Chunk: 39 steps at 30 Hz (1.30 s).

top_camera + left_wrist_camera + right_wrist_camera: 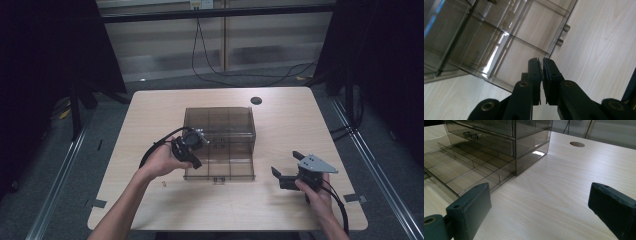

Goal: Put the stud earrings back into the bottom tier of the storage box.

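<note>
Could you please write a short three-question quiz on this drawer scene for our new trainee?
1. True or false: the bottom drawer of the smoky plastic drawer cabinet is pulled out.
2. Which gripper has its jaws wide apart: A) left gripper, B) right gripper?
3. What round feature lies in the table behind the cabinet?

Key: 1 true; 2 B; 3 a cable hole.

A round hole (256, 100) sits far on the table (280, 200); cables (210, 70) trail across the grey floor (105, 120) beyond.
</note>
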{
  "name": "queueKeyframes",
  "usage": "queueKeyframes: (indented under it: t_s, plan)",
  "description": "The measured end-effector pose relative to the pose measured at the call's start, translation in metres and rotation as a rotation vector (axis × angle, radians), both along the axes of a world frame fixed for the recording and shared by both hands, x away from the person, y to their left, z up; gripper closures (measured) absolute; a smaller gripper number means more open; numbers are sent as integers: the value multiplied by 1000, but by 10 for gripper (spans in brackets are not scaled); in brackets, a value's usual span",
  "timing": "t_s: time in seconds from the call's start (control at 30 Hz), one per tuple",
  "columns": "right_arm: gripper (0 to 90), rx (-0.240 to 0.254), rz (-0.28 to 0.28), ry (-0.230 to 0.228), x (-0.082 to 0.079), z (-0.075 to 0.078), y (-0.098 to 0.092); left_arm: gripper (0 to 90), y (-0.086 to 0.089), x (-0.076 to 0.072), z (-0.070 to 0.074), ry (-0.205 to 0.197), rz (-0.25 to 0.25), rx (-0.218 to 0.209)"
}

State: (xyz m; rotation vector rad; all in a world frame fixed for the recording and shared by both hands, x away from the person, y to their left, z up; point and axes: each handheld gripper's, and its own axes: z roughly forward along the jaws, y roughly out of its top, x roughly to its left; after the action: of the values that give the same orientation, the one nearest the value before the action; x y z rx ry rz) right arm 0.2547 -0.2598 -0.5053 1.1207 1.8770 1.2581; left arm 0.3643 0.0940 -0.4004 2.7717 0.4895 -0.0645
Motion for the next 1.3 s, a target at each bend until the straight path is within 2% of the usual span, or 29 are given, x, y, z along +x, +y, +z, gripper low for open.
queueKeyframes:
  t_s: [0.1,0.17,0.2,0.23,0.3,0.53,0.63,0.73,0.93,0.97,1.0,1.1,1.13,1.2,1.3]
  plan:
    - [40,-1,0,-2,0,0,0,855,-6,2,3,-6,-7,-8]
    - [40,0,1,-1,0,0,0,854,-12,2,5,1,-10,-4]
    - [40,0,1,-3,0,0,0,854,-17,3,4,-3,-33,9]
    - [40,-1,2,-4,0,0,0,853,-17,3,4,-3,-33,9]
    - [40,-5,3,-4,0,0,0,854,-25,5,1,14,-34,13]
    - [40,-1,2,-2,0,0,0,853,-39,10,-6,28,-45,19]
    - [40,0,2,-3,0,0,0,853,-47,12,-12,42,-44,21]
    - [40,0,2,-2,0,0,0,853,-55,15,-20,59,-56,45]
    - [40,0,4,-3,0,0,0,852,-59,18,-32,78,-37,58]
    - [40,1,5,-3,0,0,0,851,-59,20,-33,75,-54,73]
    - [40,0,2,-3,0,0,0,851,-60,19,-37,82,-20,53]
    - [40,1,5,-3,0,0,0,851,-61,21,-39,82,-46,67]
    - [40,-1,5,-1,0,0,0,850,-63,19,-44,87,-14,57]
    - [40,-1,6,-3,0,0,0,850,-64,21,-48,90,-32,69]
    - [40,0,4,0,0,0,0,849,-66,19,-53,95,-28,66]
